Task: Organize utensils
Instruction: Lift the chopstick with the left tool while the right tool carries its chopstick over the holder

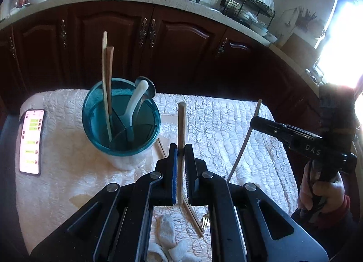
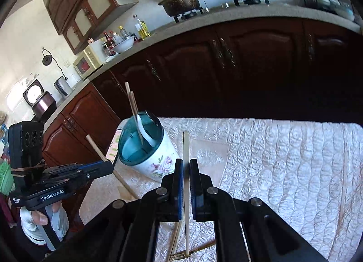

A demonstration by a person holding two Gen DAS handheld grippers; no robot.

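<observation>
A teal-rimmed utensil holder (image 1: 121, 116) stands on the white quilted cloth, with two wooden chopsticks (image 1: 106, 80), a white spoon (image 1: 136, 101) and a metal spoon in it. It also shows in the right wrist view (image 2: 147, 148). My left gripper (image 1: 180, 150) is shut on a wooden chopstick (image 1: 181, 123), held upright to the right of the holder. My right gripper (image 2: 186, 166) is shut on a pale chopstick (image 2: 186, 146), held above the cloth further right; it shows in the left wrist view (image 1: 247, 135).
More chopsticks (image 1: 192, 214) and a fork (image 1: 205, 221) lie on the cloth (image 1: 226, 121) under the grippers. A phone (image 1: 31, 141) lies at the left edge. A white rag (image 1: 168, 237) lies near me. Dark cabinets (image 1: 181, 46) stand behind the table.
</observation>
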